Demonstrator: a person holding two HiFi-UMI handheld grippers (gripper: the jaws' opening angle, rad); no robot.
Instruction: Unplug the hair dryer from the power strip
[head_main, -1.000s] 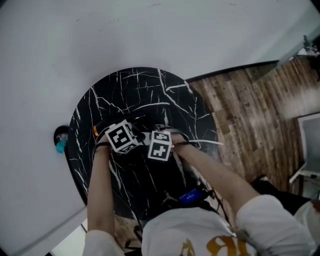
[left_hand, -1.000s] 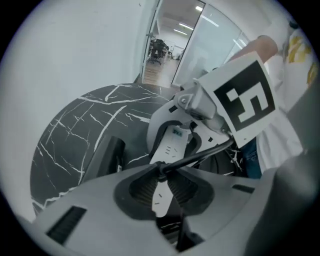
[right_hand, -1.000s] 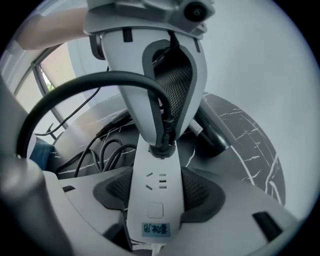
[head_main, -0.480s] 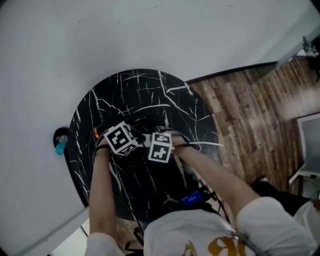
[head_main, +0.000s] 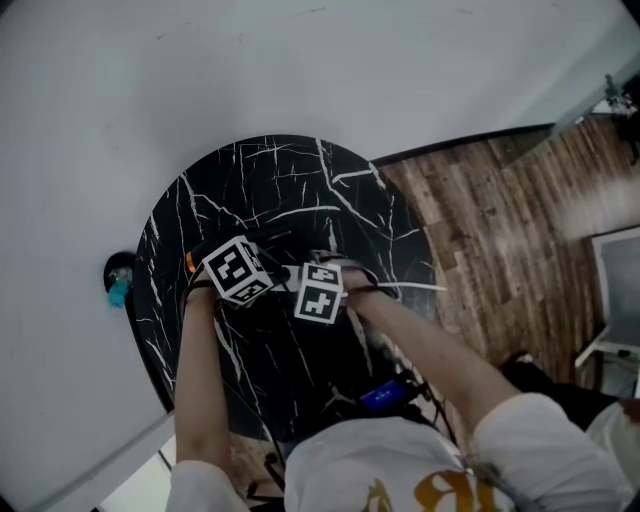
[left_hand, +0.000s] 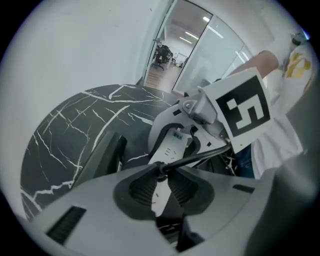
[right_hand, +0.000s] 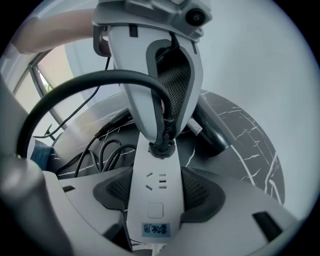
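Note:
My right gripper (right_hand: 154, 187) is shut on the near end of the white power strip (right_hand: 152, 205), one pad on each long side. The black plug (right_hand: 161, 148) sits in the strip's socket, and its thick black cable (right_hand: 75, 85) arcs up and away to the left. My left gripper (right_hand: 163, 136) comes down from above and is shut on that plug (left_hand: 160, 170). The black hair dryer (right_hand: 212, 132) lies on the black marble table (head_main: 270, 180) just beyond the strip. In the head view both marker cubes sit close together over the table's middle, hiding the jaws.
Loose black cables (right_hand: 97, 147) coil on the table left of the strip. A small blue object (head_main: 120, 290) sits past the table's left rim by the white wall. Wooden floor (head_main: 500, 230) lies to the right. The person's body stands at the near edge.
The left gripper's marker cube has tilted and shifted slightly to the left. The right gripper and the power strip have stayed where they were.

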